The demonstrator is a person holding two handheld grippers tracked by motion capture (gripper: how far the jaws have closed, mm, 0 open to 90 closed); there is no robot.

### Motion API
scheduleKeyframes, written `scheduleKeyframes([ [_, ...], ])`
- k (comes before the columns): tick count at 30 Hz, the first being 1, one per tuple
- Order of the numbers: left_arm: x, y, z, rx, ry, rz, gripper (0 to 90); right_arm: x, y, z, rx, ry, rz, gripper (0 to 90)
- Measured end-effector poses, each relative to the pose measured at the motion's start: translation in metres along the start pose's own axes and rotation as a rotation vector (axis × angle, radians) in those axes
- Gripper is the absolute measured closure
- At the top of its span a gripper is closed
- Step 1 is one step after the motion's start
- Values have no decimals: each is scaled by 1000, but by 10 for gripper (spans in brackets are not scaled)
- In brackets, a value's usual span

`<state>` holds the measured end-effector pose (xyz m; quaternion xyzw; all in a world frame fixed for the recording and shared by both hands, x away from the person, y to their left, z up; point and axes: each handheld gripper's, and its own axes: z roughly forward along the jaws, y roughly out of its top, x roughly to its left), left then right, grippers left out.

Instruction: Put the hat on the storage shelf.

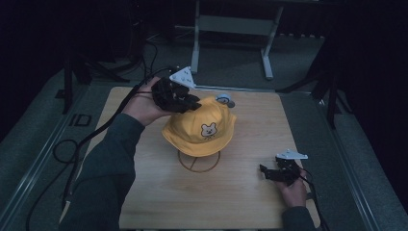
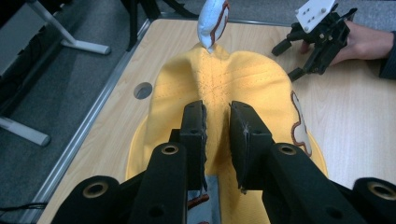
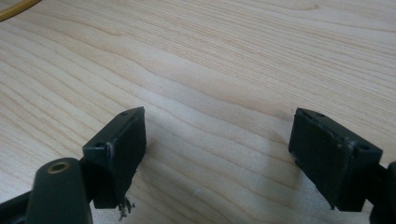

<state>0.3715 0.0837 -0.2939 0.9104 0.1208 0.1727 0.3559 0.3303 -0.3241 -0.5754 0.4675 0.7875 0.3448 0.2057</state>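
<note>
Yellow bucket hat [image 1: 201,129] w/ bear patch sits on a wire stand [image 1: 198,162] mid counter [image 1: 144,192]. Left hand-held gripper [image 2: 217,123] is at the hat's crown, jaws nearly closed, pinching a fold of yellow fabric. Right hand-held gripper [image 3: 217,154] rests low at the counter's near-right, jaws wide apart, holding nothing.

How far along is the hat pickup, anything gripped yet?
Done: left gripper has reached the yellow hat, its jaws pinching a fold of the crown. In hand: that grip. Left: the hat sits on its wire stand, not lifted. Right gripper rests open on the table.
</note>
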Motion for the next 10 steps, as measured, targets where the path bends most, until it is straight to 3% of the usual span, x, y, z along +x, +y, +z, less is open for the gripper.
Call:
scheduleKeyframes([
  [4, 1, -1, -3, -32, 4, -20, 685, 0, 0, 0, 0, 0, 0, 190],
  [10, 2, -11, -24, -111, 49, -71, 547, 0, 0, 0, 0, 0, -1, 190],
])
